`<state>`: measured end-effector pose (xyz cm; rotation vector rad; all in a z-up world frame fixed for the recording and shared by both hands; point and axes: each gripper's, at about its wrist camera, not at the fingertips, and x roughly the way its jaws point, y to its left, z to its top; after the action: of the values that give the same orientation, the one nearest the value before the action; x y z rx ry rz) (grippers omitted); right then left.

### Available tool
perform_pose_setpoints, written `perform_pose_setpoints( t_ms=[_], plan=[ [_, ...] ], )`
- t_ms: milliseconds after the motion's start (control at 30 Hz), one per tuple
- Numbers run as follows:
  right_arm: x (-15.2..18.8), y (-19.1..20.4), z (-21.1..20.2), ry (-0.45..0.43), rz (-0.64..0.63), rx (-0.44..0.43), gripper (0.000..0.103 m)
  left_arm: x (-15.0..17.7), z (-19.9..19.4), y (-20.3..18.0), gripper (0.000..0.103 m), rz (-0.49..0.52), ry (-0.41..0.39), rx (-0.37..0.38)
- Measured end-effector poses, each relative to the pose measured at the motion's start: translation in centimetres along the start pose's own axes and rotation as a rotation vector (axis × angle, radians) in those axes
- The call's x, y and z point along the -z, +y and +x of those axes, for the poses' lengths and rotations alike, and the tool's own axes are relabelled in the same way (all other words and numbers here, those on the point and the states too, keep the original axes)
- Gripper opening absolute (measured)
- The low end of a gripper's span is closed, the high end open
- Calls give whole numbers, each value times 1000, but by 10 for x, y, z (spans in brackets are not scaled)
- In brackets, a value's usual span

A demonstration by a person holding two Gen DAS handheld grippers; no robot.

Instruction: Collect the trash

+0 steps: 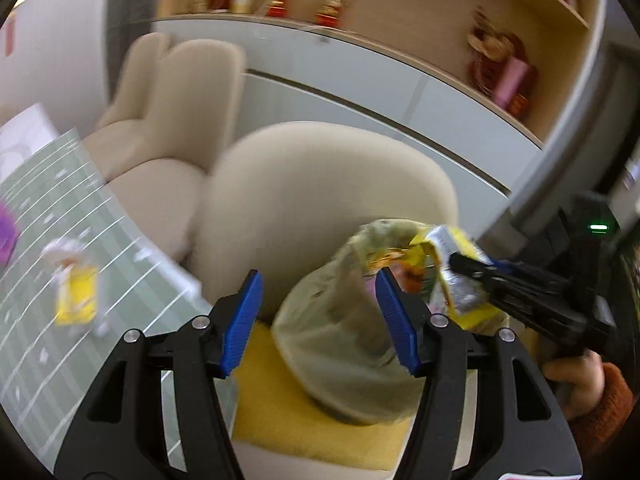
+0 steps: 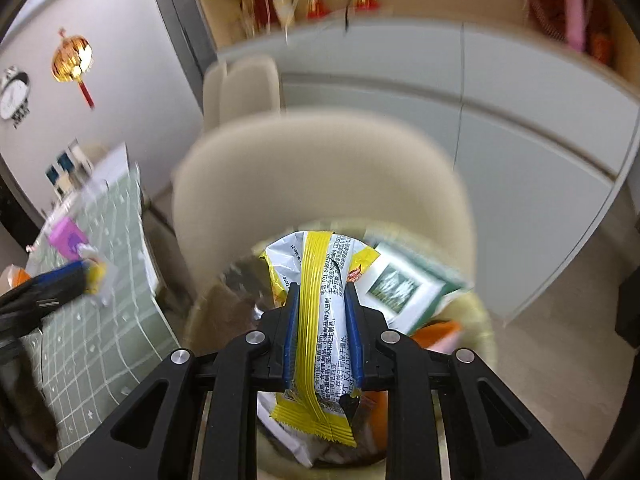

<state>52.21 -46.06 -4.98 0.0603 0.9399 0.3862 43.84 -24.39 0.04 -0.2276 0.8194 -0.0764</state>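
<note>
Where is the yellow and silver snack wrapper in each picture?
Left wrist view: the yellow and silver wrapper is right of centre, pinched by the right gripper over the bin bag.
Right wrist view: the wrapper is at bottom centre, clamped between the right gripper's blue pads, above the bin.
Shared landmark: the beige chair back is right behind the wrapper in both views.

beige chair (image 2: 320, 176) in front, a second beige chair (image 1: 176, 104) behind it. green grid tablecloth (image 1: 60, 216) at left. wall clock (image 2: 14, 94) beside a gold hanging ornament (image 2: 72, 60); blurred shelf knickknacks (image 1: 328, 12).
</note>
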Motion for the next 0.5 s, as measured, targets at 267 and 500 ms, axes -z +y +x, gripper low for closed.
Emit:
perform_pose_setpoints(
  t_ms=[267, 500],
  plan=[
    [17, 4, 37, 116, -35, -7, 22, 42, -63, 54, 57, -133, -51, -187],
    [29, 17, 6, 33, -29, -35, 59, 74, -93, 88, 73, -192, -66, -244]
  ],
)
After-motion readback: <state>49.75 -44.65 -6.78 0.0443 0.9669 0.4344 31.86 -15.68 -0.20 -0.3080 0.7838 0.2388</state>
